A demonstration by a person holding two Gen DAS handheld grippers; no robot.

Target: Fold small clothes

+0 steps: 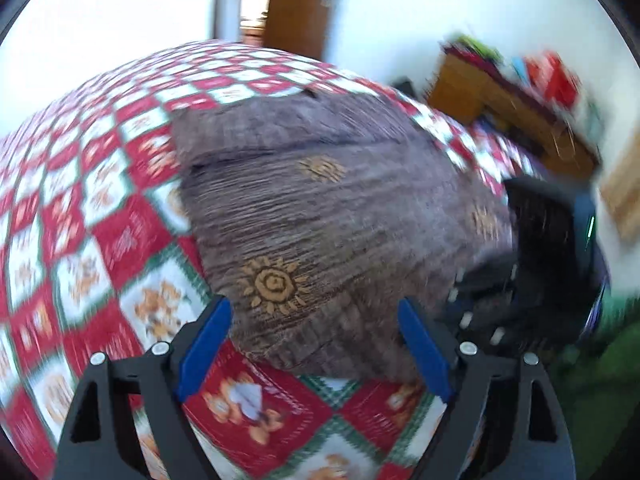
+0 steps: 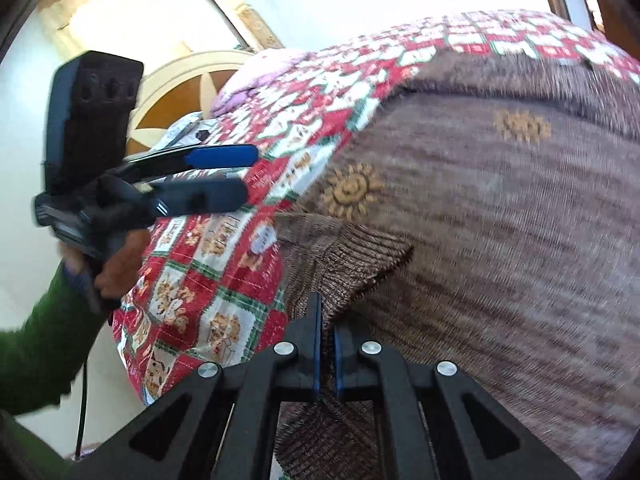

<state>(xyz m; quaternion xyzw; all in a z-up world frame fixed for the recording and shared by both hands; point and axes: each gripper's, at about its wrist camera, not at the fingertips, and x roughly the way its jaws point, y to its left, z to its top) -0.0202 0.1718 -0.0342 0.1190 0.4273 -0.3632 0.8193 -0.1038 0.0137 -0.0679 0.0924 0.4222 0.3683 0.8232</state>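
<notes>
A brown knitted sweater (image 1: 320, 208) with orange sun motifs lies spread on a bed with a red, white and green patchwork quilt (image 1: 100, 220). My left gripper (image 1: 316, 320) is open, its blue pads on either side of the sweater's near ribbed corner, hovering above it. In the right wrist view the sweater (image 2: 500, 220) fills the right side. My right gripper (image 2: 328, 320) is shut on the sweater's ribbed hem, which is pinched between the blue pads and lifted. The left gripper (image 2: 248, 172) shows there too, open, at the left over the quilt (image 2: 208, 280).
A wooden shelf unit (image 1: 512, 96) with colourful items stands at the right beyond the bed. A wooden door (image 1: 300, 4) is behind the bed. A pale headboard (image 2: 180, 92) and a pink pillow (image 2: 256, 76) sit at the bed's far end. The person's green sleeve (image 2: 44, 340) is at the lower left.
</notes>
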